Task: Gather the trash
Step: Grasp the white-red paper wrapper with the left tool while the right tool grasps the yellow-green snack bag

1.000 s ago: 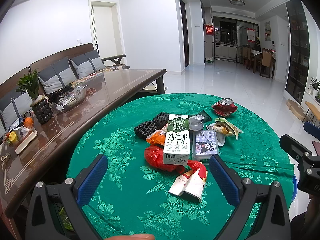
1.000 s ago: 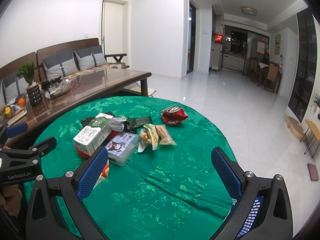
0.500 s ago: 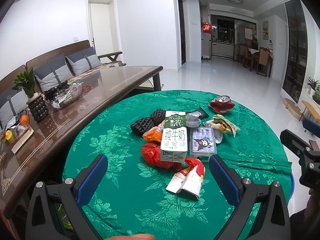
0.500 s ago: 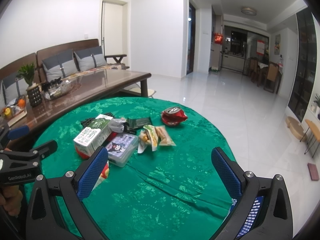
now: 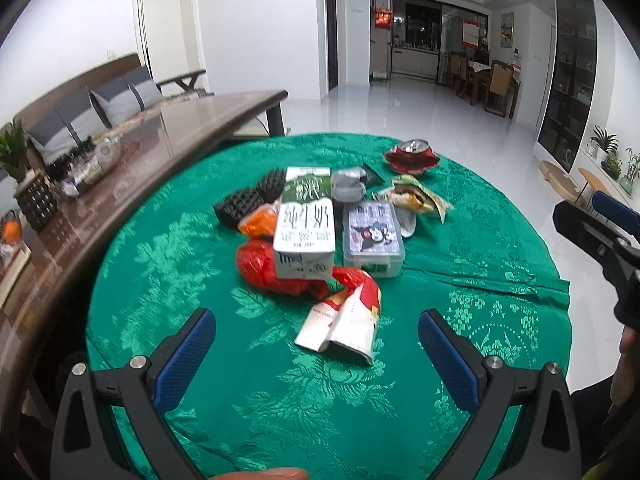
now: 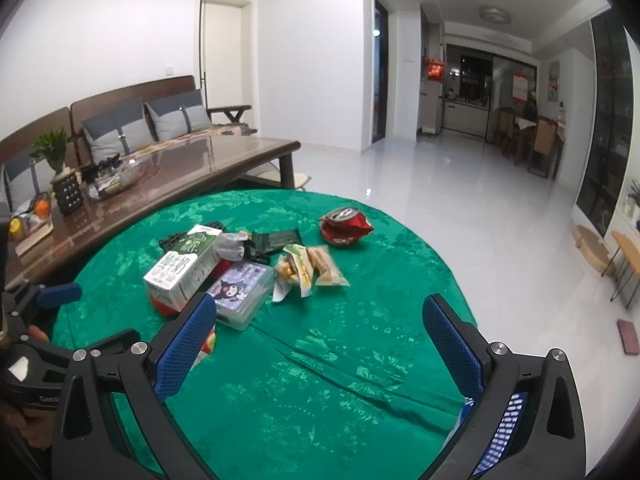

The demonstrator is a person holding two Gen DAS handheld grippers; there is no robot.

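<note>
A pile of trash lies on the round green-clothed table (image 5: 168, 280): a green-and-white milk carton (image 5: 306, 222), a red wrapper (image 5: 264, 272), a torn red-and-white packet (image 5: 344, 326), a clear plastic box (image 5: 372, 238), snack wrappers (image 5: 416, 198) and a crushed red can (image 5: 412, 156). My left gripper (image 5: 316, 344) is open, hovering just short of the torn packet. My right gripper (image 6: 320, 336) is open over bare cloth, with the carton (image 6: 184, 266), box (image 6: 240, 292), wrappers (image 6: 308, 268) and can (image 6: 346, 226) ahead of it.
A long dark wooden table (image 6: 172, 176) with a potted plant (image 6: 60, 172) and clutter stands left of the round table. A sofa (image 6: 132, 124) sits behind it. White tiled floor (image 6: 480, 208) stretches to the right. A blue basket (image 6: 504, 428) shows past the table's near right edge.
My left gripper has swung right and moved nearer to the trash pile, which now sits more centred in its view. The right gripper's view has barely changed.
</note>
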